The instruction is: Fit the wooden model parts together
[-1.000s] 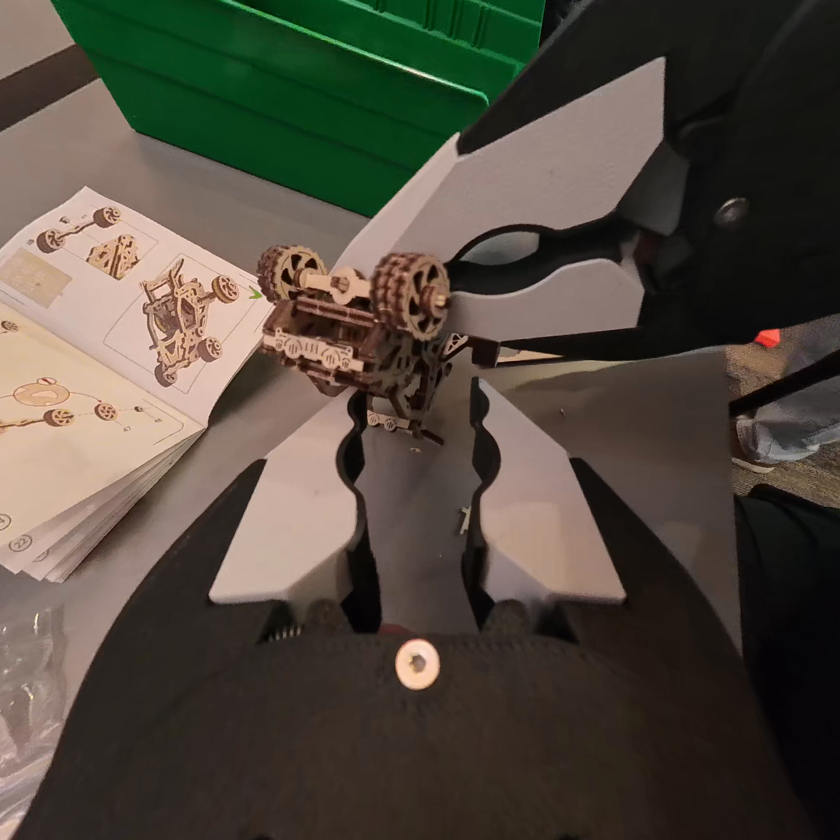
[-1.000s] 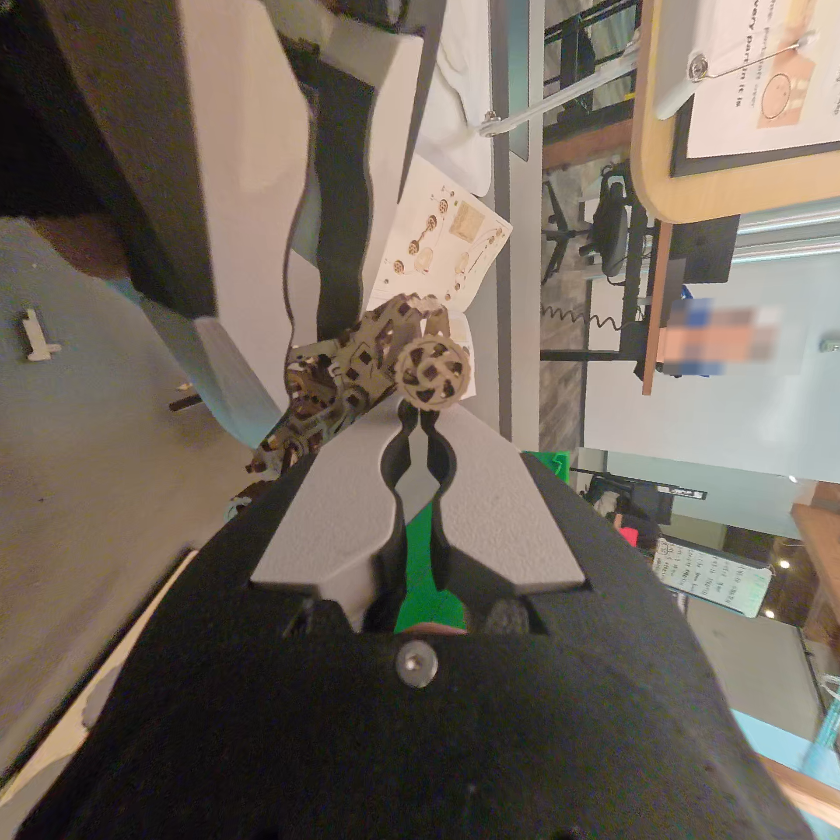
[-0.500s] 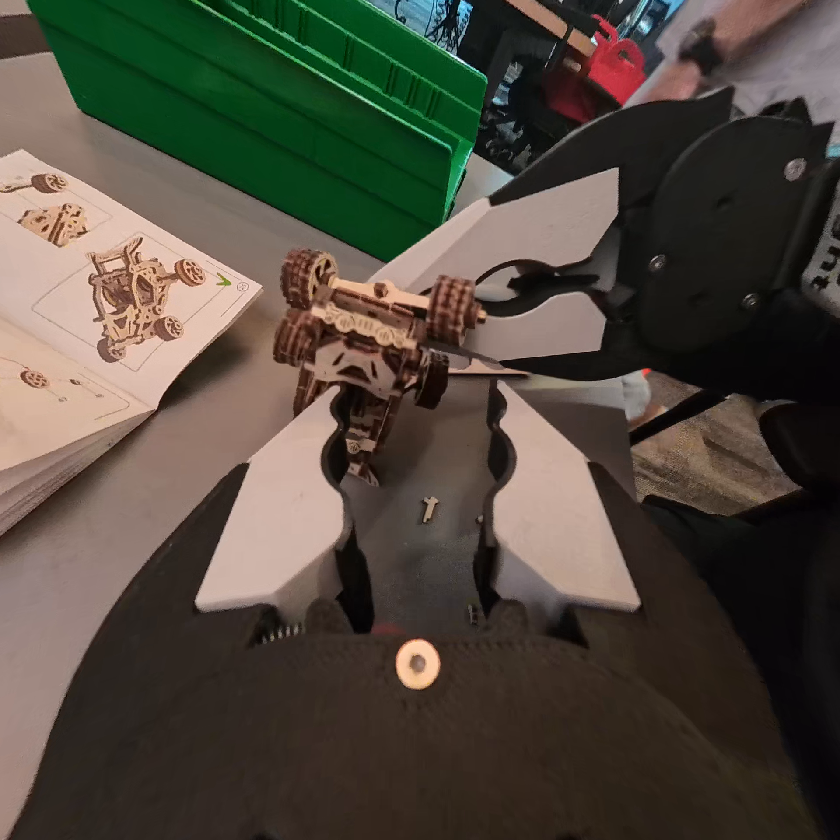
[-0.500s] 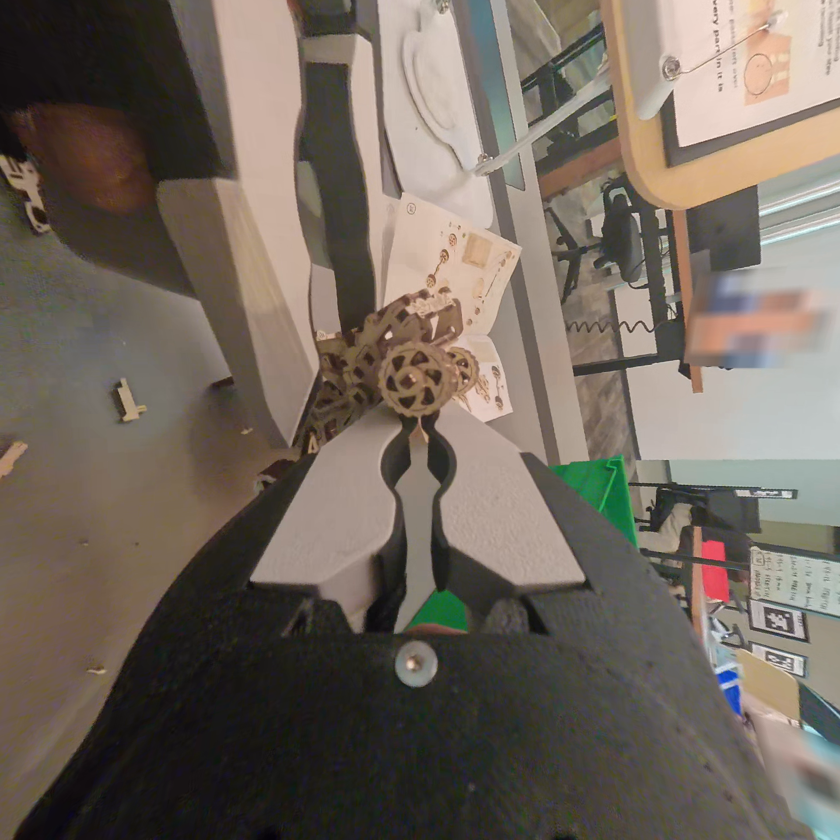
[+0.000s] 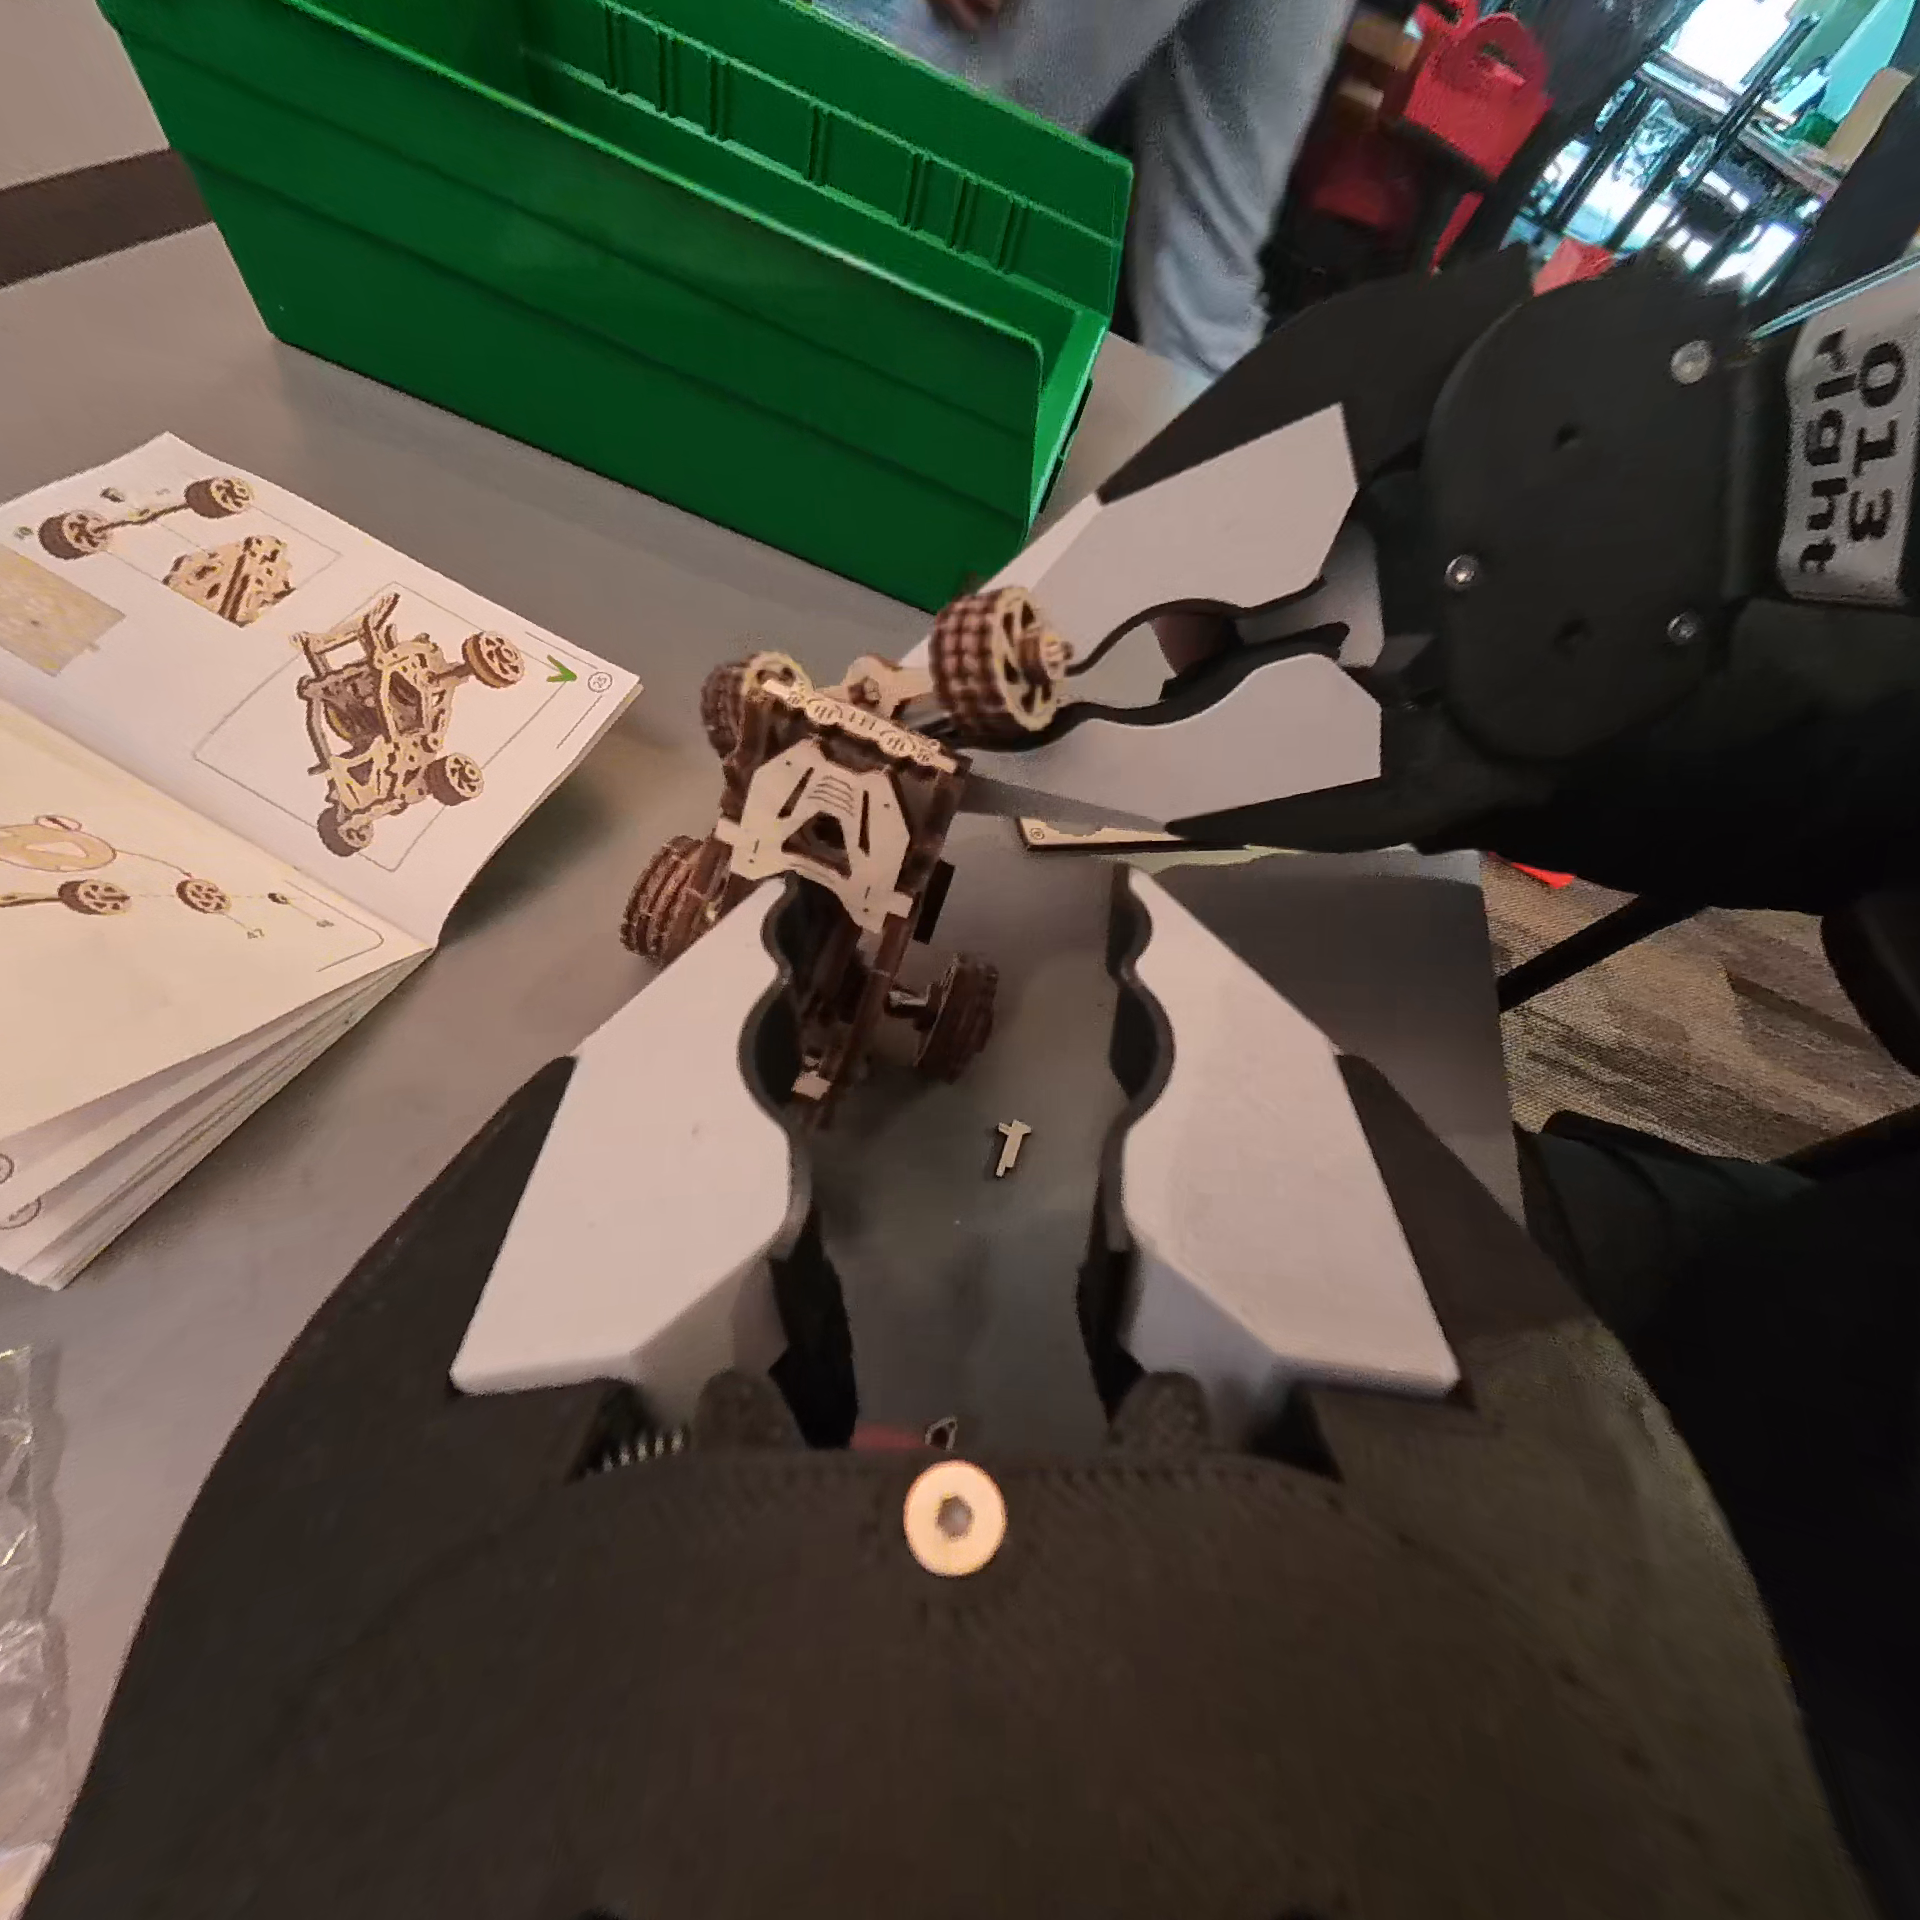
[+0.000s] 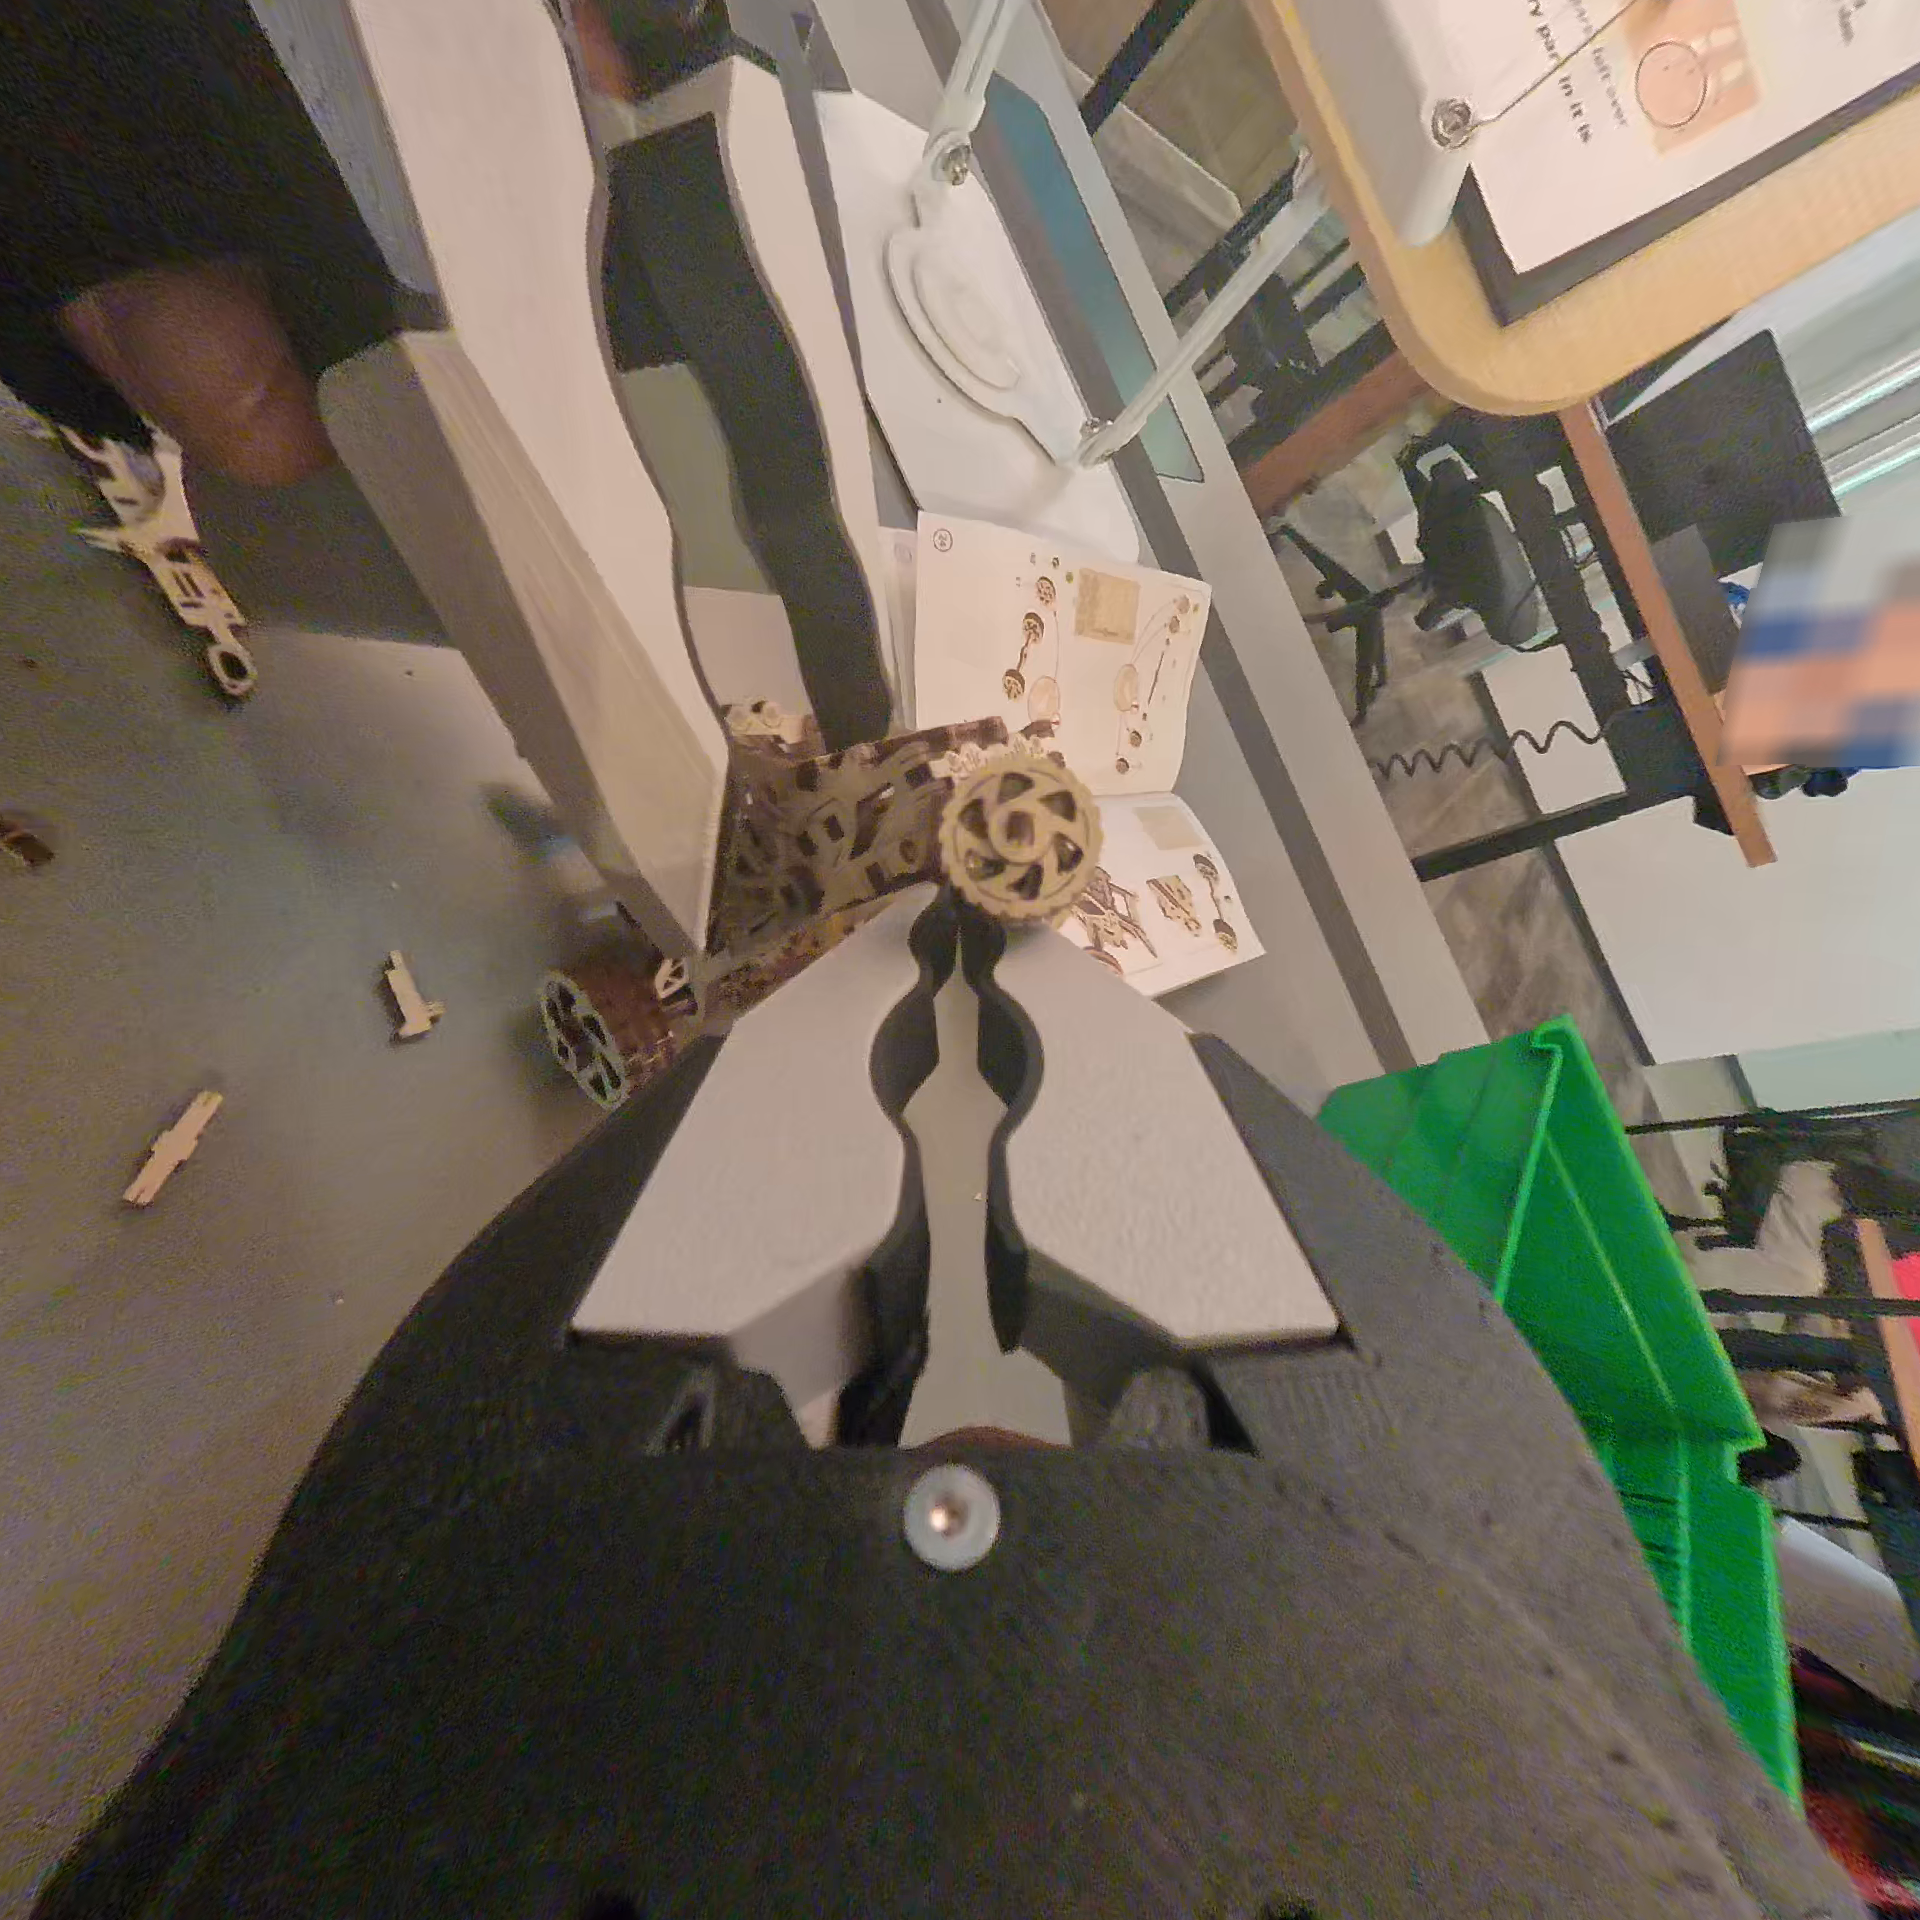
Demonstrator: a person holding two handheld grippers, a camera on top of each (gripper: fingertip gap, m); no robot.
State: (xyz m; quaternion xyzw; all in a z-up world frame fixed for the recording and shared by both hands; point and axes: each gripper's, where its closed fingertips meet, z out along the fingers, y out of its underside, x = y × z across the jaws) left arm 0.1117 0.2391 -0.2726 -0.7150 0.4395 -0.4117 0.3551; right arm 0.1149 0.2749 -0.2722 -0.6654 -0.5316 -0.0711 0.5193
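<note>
Left gripper (image 5: 940,925) wider around buggy (image 5: 831,842)

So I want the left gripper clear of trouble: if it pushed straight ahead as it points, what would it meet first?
Probably the wooden model car, already against the left gripper's left finger, ahead of the right gripper.

Wooden model car (image 5: 831,831) tilted nose-up, apparently resting on grey table.
</note>
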